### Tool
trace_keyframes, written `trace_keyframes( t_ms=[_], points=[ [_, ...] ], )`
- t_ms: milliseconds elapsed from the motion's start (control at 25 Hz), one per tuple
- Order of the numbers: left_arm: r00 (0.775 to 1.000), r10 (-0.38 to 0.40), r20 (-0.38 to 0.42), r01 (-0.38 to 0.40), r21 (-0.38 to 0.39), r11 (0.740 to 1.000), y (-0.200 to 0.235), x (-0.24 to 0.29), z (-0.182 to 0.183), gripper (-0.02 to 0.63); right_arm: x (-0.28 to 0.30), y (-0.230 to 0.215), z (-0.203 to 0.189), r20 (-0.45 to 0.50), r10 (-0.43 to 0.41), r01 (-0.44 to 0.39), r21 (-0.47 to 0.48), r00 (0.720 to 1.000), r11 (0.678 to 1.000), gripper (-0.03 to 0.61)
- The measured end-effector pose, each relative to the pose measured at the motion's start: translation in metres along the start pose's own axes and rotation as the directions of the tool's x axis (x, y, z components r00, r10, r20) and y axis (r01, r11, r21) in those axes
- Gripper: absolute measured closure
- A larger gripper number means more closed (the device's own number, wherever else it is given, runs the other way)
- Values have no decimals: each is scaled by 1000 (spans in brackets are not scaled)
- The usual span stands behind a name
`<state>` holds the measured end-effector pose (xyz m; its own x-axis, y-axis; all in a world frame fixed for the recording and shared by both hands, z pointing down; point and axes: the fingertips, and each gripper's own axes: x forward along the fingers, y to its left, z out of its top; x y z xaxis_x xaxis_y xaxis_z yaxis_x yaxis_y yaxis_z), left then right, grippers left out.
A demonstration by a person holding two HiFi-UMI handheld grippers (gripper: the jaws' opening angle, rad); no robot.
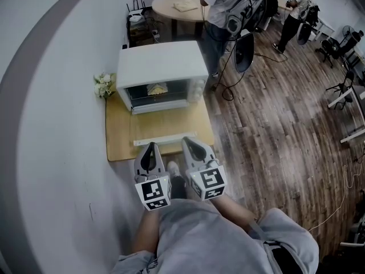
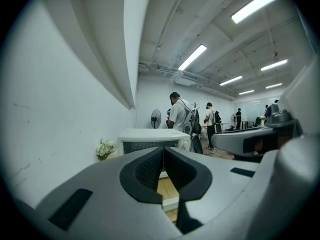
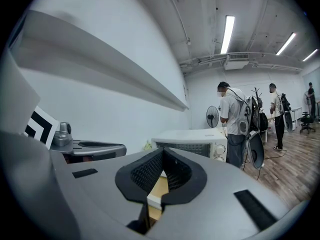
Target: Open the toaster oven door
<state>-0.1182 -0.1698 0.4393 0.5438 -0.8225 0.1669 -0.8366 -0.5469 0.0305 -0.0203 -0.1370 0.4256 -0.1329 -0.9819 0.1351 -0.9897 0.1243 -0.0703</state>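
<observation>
Two tongs sit low in the head view, side by side, tips at the near edge of the bench (image 1: 117, 136). The left tongs (image 1: 151, 147) are clenched, pads pressed together with nothing between them; the right tongs (image 1: 190, 141) are clenched too, tips meeting on nothing. Both point toward the oven (image 1: 162, 67); it stands at the far end of the wooden bench, close to the wall (image 1: 51, 124), well apart from the tongs. Its front (image 1: 158, 93) is dark and faces the tongs; something pale shows inside. A white bar (image 1: 164, 139) lies across the bench between oven and tongs, nearer the tongs; whether it belongs to the oven I cannot tell. Flowers (image 1: 103, 85) sit just beside the oven's left side, by the wall. Beyond the oven stands a round table (image 1: 171, 5); a person (image 1: 219, 7) stands near it on the wood floor (image 1: 274, 113).
</observation>
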Motion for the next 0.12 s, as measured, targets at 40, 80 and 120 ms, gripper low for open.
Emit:
trace_keyframes(
  t_ms=[40, 80, 120],
  points=[
    [1000, 0, 0, 0, -1, 1000, 0, 0, 0, 607, 0, -1, 1, 1, -3, 3, -3, 1000, 1000, 580],
    [1000, -1, 1, 1, -2, 1000, -1, 1, 1, 607, 0, -2, 1, 2, -5, 5, -5, 1000, 1000, 580],
    [1000, -1, 2, 1, -4, 1000, -1, 1, 2, 607, 1, -3, 1, 2, -6, 6, -7, 1000, 1000, 580]
  ],
)
